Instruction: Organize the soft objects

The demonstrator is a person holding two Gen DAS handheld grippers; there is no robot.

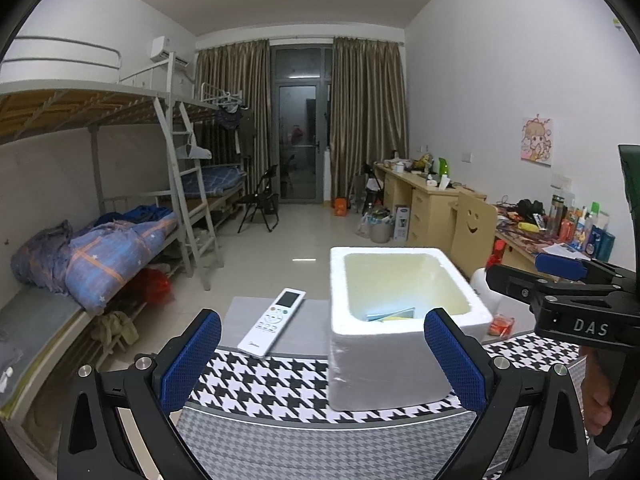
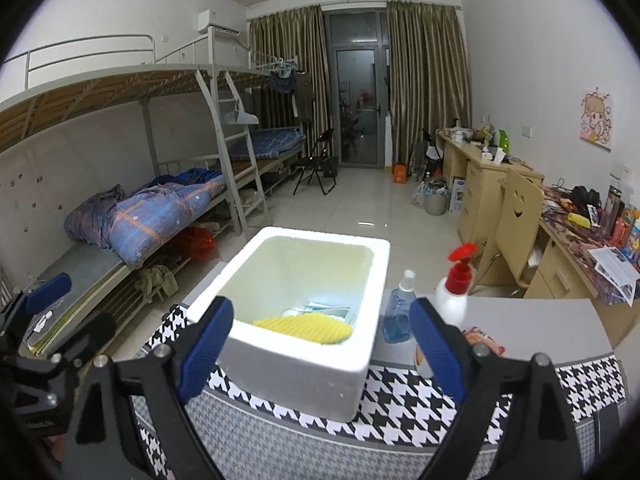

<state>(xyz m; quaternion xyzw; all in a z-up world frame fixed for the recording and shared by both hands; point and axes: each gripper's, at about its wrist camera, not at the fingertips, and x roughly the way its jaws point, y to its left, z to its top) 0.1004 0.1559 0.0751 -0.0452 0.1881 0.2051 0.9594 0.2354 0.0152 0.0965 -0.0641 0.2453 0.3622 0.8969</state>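
A white foam box [image 2: 320, 356] stands on a table with a houndstooth cloth [image 2: 408, 396]. Inside it lie a yellow ribbed sponge [image 2: 304, 326] and pale flat soft items [image 2: 328, 309]. In the left wrist view the same box [image 1: 396, 344] shows a corner of those items [image 1: 394, 315]. My right gripper [image 2: 320, 354] is open in front of the box, above the table edge, nothing between its blue pads. My left gripper [image 1: 324, 360] is open too, empty, left of the box's front. The right gripper [image 1: 560, 280] appears at the right edge of the left wrist view.
A white remote control [image 1: 272, 322] lies on the table left of the box. A blue liquid bottle [image 2: 398, 312], a white pump bottle with red top [image 2: 454, 284] and a red packet [image 2: 484, 340] stand right of the box. Bunk beds fill the left wall, desks the right.
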